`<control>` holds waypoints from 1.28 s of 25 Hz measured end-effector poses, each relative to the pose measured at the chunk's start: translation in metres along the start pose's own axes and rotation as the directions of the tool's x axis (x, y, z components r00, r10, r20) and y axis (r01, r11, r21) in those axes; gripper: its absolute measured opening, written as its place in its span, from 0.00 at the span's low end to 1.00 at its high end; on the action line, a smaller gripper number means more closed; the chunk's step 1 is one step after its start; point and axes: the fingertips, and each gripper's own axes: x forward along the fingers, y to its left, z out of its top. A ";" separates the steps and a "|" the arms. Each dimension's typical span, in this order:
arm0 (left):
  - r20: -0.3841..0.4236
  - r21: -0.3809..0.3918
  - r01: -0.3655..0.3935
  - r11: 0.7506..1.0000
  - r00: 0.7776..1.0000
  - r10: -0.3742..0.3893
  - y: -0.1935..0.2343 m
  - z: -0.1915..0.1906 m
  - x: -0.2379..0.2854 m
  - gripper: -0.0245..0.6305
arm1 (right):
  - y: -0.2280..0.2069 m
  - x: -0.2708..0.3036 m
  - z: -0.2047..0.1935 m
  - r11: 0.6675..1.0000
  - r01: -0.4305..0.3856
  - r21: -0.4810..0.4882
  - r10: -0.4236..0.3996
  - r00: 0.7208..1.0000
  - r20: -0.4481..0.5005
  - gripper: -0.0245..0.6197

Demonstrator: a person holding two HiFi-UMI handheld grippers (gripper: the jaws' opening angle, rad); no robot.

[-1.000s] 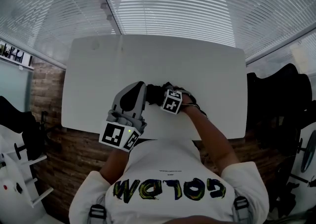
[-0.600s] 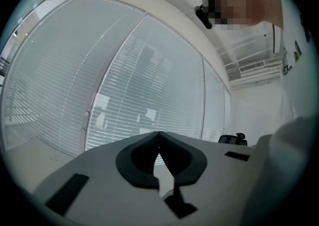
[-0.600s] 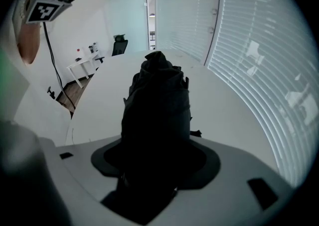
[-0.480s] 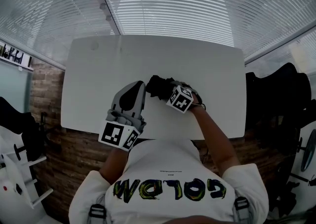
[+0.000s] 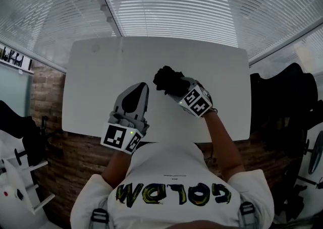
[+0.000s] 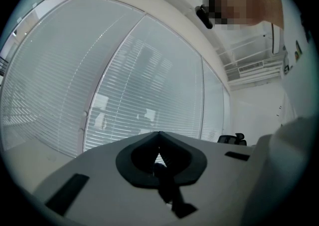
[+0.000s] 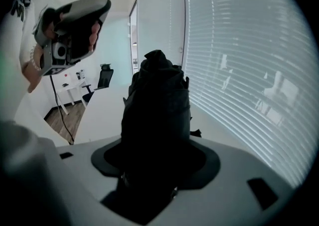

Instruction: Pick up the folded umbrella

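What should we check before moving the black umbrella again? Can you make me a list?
1. Right gripper shut on the umbrella: ok.
2. Umbrella off the table: ok, it looks lifted clear.
3. Umbrella bundled, not flopping open: ok, only a small strap sticks out.
4. Left gripper out of the way: ok, shut, empty, apart from the umbrella.
5. Grip firm enough not to slip: cannot tell.

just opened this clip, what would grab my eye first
The black folded umbrella, a dark bundle clamped in the right tool over the middle of the white table. To its left the left tool is shut and empty near the table's front edge, with bright slatted blinds filling the background.
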 end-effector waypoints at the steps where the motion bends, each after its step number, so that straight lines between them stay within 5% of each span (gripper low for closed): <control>1: 0.001 0.000 0.001 1.000 1.000 -0.001 0.000 0.000 0.000 0.05 | -0.002 -0.005 0.005 1.000 0.008 0.014 -0.009 1.000 0.025 0.45; 11: 0.002 0.003 0.008 1.000 1.000 -0.008 -0.005 0.000 0.004 0.05 | -0.014 -0.077 0.059 0.994 0.067 0.092 -0.091 0.952 0.293 0.45; 21: 0.009 0.007 0.011 1.000 1.000 -0.011 -0.009 0.004 0.005 0.05 | -0.013 -0.162 0.110 0.978 0.141 0.152 -0.202 0.812 0.548 0.45; 32: 0.026 0.014 0.008 1.000 1.000 -0.008 -0.007 0.011 0.004 0.05 | -0.006 -0.224 0.123 0.953 0.214 0.212 -0.301 0.707 0.639 0.45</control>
